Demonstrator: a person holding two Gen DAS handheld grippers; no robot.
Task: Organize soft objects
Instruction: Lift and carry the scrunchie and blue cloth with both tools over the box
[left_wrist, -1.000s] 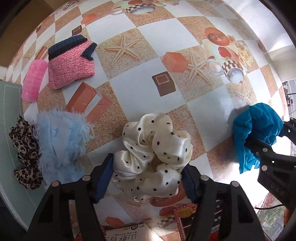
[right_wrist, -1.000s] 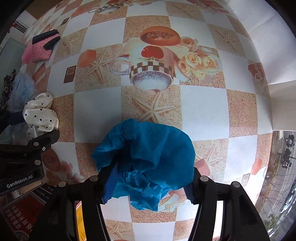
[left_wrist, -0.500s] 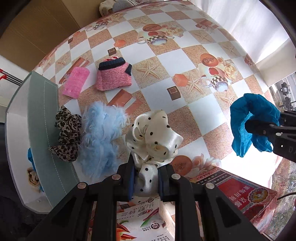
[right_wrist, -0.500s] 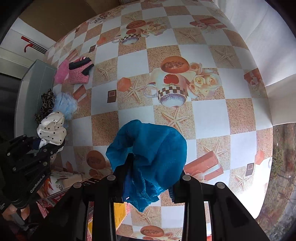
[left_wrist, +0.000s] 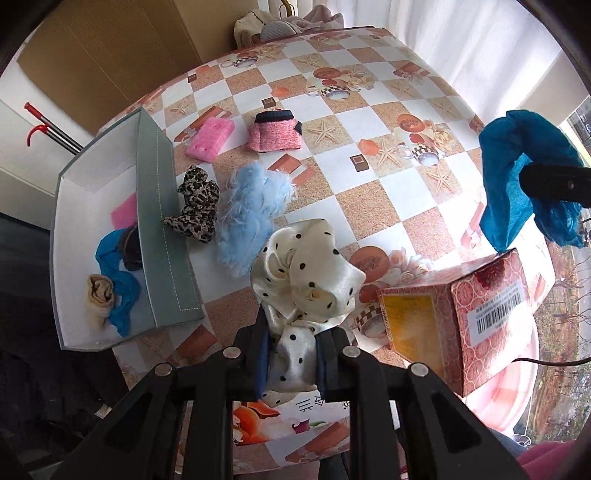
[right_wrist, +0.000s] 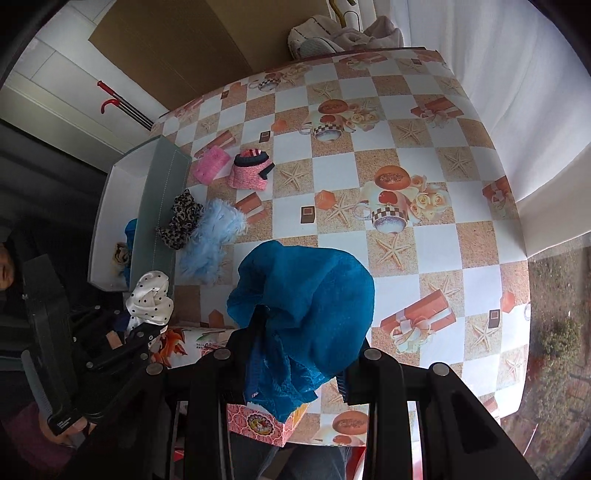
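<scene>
My left gripper (left_wrist: 291, 363) is shut on a cream satin scrunchie with black dots (left_wrist: 306, 273), held up above the table. High over the tabletop as well, my right gripper (right_wrist: 299, 365) is shut on a teal-blue cloth (right_wrist: 306, 306), which hangs off its jaws; the same teal-blue cloth (left_wrist: 517, 173) shows at the right of the left wrist view. On the table lie a fluffy light-blue piece (left_wrist: 251, 214), a leopard-print scrunchie (left_wrist: 195, 206), a pink knit item with dark trim (left_wrist: 275, 131) and a pink sponge-like pad (left_wrist: 210, 138). A grey open box (left_wrist: 162, 221) at the left holds several soft items.
A red patterned carton (left_wrist: 472, 314) and a printed box (left_wrist: 288, 424) stand at the table's near edge. The checkered tablecloth (right_wrist: 406, 166) spreads far and right. White curtains hang at the right, brown cardboard at the back. A person's hand (right_wrist: 66, 435) grips the left tool.
Both grippers closed on their items and rose well above the table. The dotted scrunchie and the teal cloth left the surface, and the grey box and cartons came into view.
</scene>
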